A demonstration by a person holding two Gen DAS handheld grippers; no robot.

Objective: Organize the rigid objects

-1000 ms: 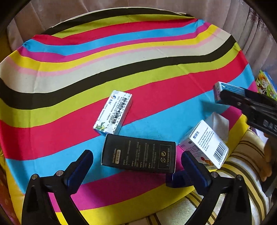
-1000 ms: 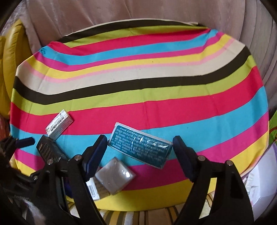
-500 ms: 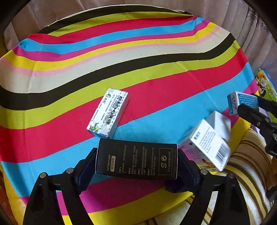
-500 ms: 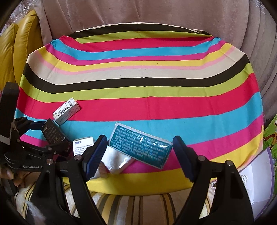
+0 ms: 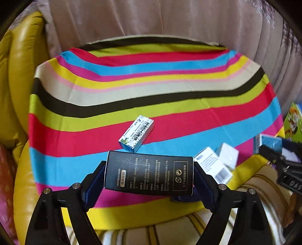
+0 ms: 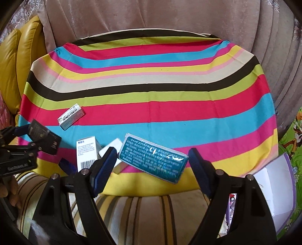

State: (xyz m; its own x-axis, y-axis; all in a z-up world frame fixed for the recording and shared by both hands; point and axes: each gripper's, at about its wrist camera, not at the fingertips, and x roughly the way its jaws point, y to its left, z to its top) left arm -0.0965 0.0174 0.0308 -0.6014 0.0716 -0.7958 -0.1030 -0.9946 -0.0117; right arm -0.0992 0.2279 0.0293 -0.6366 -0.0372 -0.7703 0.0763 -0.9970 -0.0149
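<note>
My left gripper [image 5: 149,173] is shut on a black box [image 5: 149,172] with white print and holds it above the striped cloth [image 5: 151,90]; it also shows at the left of the right wrist view [image 6: 45,138]. A small white and blue box [image 5: 136,133] lies just beyond it. A white barcode box [image 5: 214,166] and a small white box [image 5: 227,155] lie to the right. My right gripper [image 6: 152,164] is open, its fingers on either side of a teal box [image 6: 152,159] that lies on the cloth's near edge.
A dark blue object [image 6: 67,165] lies by the barcode box [image 6: 85,152]. A yellow leather cushion [image 5: 17,75] stands at the left and a beige sofa back [image 6: 151,17] behind. A striped cushion [image 6: 141,213] lies in front. White paper [image 6: 275,181] and a cartoon mat [image 6: 292,135] are at the right.
My left gripper closed on the black box and lifted it up off the cloth. My right gripper pulled back and up, still open around the teal box.
</note>
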